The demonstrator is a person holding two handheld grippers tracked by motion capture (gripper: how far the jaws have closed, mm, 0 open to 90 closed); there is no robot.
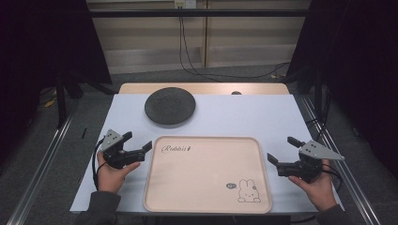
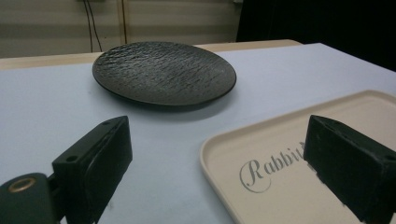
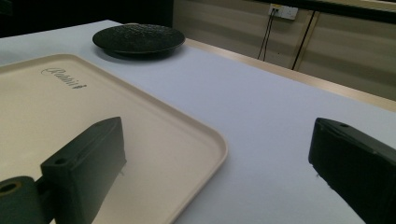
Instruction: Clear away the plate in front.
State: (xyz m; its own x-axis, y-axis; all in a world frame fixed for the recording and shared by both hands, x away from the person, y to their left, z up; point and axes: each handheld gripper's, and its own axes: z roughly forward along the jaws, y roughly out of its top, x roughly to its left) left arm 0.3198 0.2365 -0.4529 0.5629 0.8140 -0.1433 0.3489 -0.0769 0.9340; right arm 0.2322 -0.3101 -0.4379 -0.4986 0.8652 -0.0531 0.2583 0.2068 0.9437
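In the high view, a cream tray with a rabbit drawing in its lower right corner and the word "Rabbit" printed near its upper left lies at the lower centre of the frame on the pale surface. A dark, rough-textured plate sits above the tray, left of centre, apart from it and with nothing on it. The left gripper is held in a hand at the lower left of the frame, just beside the tray's left edge, with its jaws spread apart and nothing between them. The right gripper is held in the other hand at the lower right, just beside the tray's right edge, its jaws likewise wide apart and empty. In the left gripper view, the plate lies at the upper centre, and the tray's corner with the printed word comes in from the lower right, one jaw standing over it. In the right gripper view, the tray covers the left half, the plate sits at the upper left beyond it, and one jaw hangs over the tray while the other hangs over the bare surface.
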